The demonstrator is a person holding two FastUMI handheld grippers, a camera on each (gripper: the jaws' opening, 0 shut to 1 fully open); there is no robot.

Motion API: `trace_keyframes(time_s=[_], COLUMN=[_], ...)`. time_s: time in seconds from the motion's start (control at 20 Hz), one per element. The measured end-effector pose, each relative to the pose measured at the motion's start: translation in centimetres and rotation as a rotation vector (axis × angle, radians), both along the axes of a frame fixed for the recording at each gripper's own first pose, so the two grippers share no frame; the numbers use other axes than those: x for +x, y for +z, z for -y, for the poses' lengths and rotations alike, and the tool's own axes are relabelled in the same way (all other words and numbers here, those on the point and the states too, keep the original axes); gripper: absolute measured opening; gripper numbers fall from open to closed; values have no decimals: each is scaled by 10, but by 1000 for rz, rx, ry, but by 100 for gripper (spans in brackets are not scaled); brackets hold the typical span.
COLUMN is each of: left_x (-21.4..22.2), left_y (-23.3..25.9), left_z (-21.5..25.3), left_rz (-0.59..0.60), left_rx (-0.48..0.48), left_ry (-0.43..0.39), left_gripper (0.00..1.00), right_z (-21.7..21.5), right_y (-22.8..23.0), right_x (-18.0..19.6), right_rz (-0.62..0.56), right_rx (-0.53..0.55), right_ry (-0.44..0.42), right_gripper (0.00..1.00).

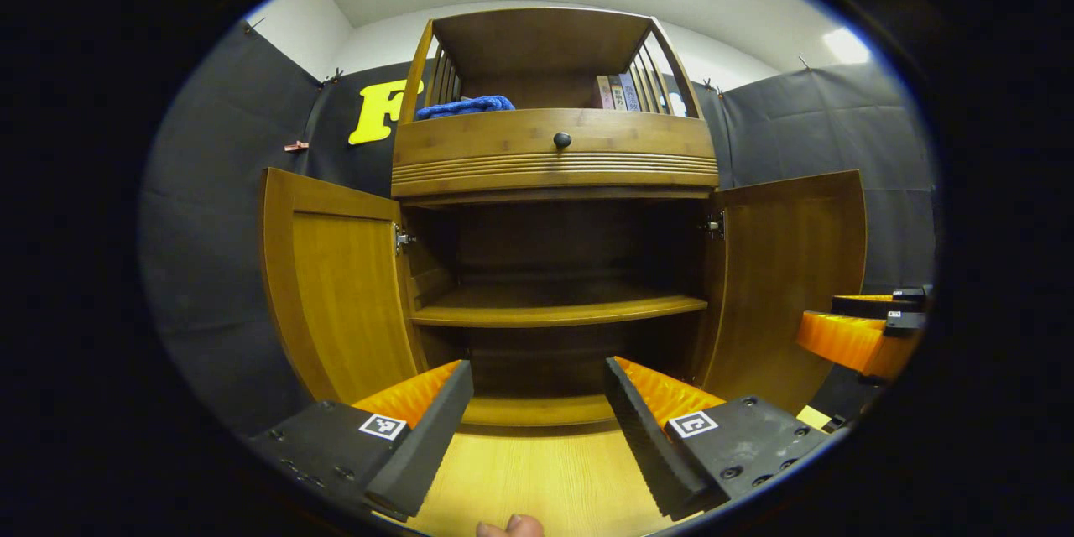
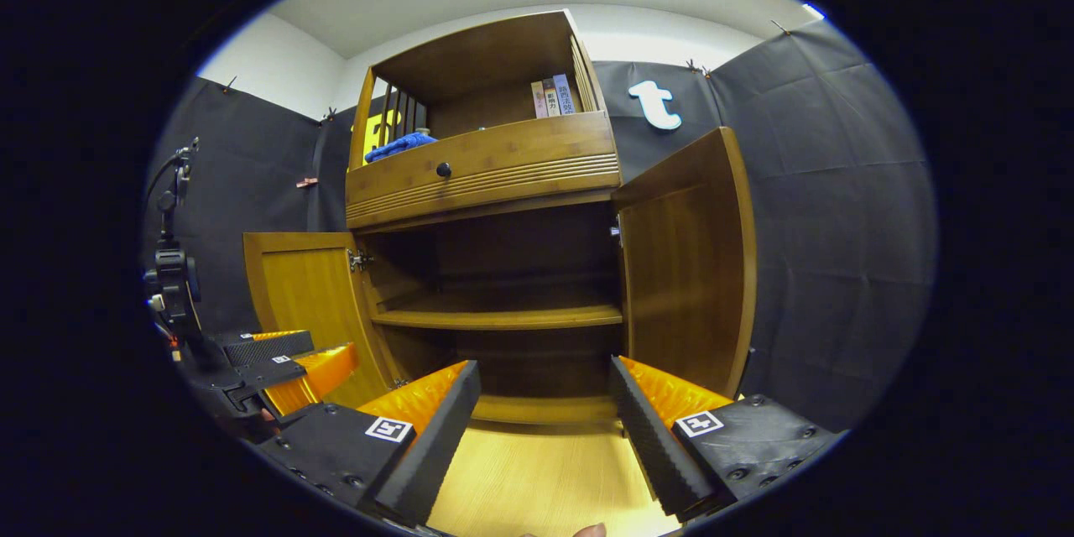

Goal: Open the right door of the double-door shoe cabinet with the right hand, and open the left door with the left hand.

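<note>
The wooden shoe cabinet (image 1: pixel 554 159) stands ahead with both doors swung wide. Its left door (image 1: pixel 336 294) and right door (image 1: pixel 793 268) hang outward, and the dark inside with one bare shelf (image 1: pixel 558 306) shows between them. My left gripper (image 1: pixel 537 411) is open, low before the cabinet's middle, holding nothing. In the right gripper view the cabinet (image 2: pixel 482 176), its left door (image 2: pixel 302 294) and right door (image 2: pixel 688 260) show again. My right gripper (image 2: pixel 545 407) is open too, empty, short of the opening. Each gripper shows at the other view's edge, the right gripper (image 1: pixel 864 327) and the left gripper (image 2: pixel 277 365).
A drawer with a dark round knob (image 1: pixel 561 139) sits above the doors. The top shelf holds a blue cloth (image 1: pixel 466 106) and a few books (image 1: pixel 617 92). Light wood floor (image 1: pixel 545 478) lies under the grippers. Black cloth walls close in both sides. A fingertip (image 1: pixel 509 527) shows at the bottom.
</note>
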State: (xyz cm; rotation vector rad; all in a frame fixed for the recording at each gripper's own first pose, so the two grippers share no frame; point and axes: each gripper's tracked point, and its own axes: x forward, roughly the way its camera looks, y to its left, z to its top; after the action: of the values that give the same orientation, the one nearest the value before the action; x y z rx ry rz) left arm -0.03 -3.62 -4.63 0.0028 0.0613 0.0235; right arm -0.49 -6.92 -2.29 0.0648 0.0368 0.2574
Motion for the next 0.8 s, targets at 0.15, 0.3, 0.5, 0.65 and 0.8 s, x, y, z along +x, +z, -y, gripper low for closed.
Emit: trace_keyframes(time_s=[0.15,0.3,0.5,0.65,0.8], left_x=[1,2,4,4,6], left_y=[0,-1,-1,1,1], left_z=[0,1,3,7,9], left_rz=[-2,-4,-5,1,4], left_rx=[7,5,10,16,22], left_ry=[-4,-10,-17,-26,-31], left_gripper=[98,98,98,98,98], right_z=[-2,-3,-3,-2,-2], right_y=[1,0,0,-1,0], right_x=[1,1,2,1,1], right_rz=[3,3,2,0,2], right_rx=[-3,-7,-11,-14,-18], right_ry=[3,5,4,3,2], right_gripper=[98,100,100,100,100])
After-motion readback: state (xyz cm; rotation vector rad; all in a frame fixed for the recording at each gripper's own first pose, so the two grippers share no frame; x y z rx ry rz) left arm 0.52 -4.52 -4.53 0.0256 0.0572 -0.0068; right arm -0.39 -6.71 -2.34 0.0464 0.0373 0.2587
